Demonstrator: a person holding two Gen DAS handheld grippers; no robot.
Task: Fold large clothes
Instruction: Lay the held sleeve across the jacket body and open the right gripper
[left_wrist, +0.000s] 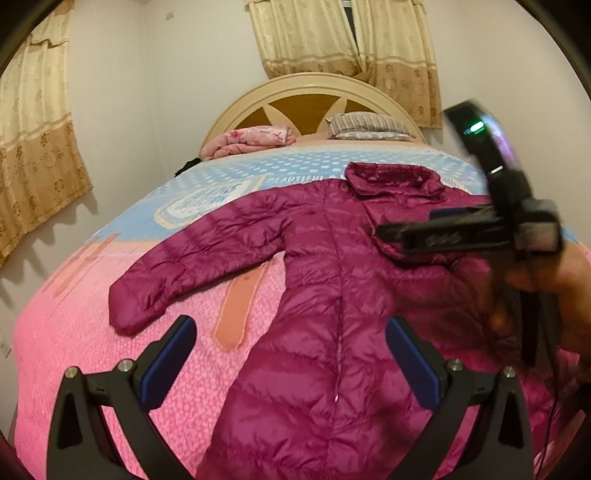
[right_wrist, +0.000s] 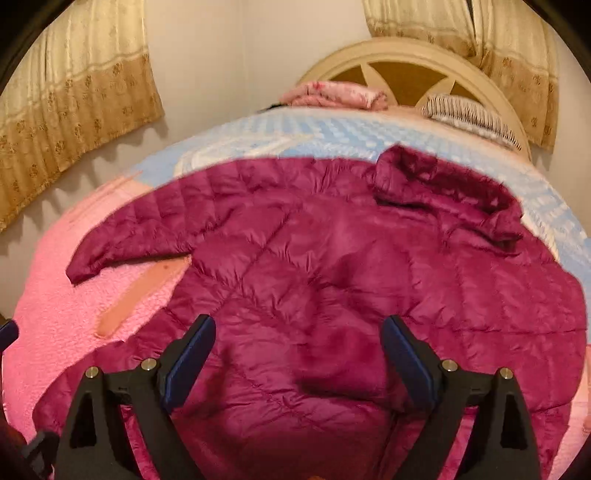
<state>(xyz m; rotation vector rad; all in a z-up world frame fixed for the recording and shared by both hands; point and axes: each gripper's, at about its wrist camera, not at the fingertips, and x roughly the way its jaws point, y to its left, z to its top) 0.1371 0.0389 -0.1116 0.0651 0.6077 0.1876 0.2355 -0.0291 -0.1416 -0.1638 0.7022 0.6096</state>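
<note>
A long magenta quilted down coat (left_wrist: 325, 295) lies spread flat on the bed, hood (left_wrist: 395, 177) toward the headboard and one sleeve (left_wrist: 184, 273) stretched out to the left. My left gripper (left_wrist: 291, 354) is open and empty, above the coat's lower left side. My right gripper (right_wrist: 299, 354) is open and empty, hovering over the coat's (right_wrist: 332, 280) body. The right gripper also shows, blurred, at the right of the left wrist view (left_wrist: 472, 232), above the coat's right shoulder. The coat's right sleeve is hidden.
The bed has a pink and light blue bedspread (left_wrist: 110, 332). A folded pink blanket (left_wrist: 255, 138) and a striped pillow (left_wrist: 365, 125) lie by the rounded headboard (left_wrist: 310, 92). Beige curtains (left_wrist: 33, 147) hang on the left wall and behind the bed.
</note>
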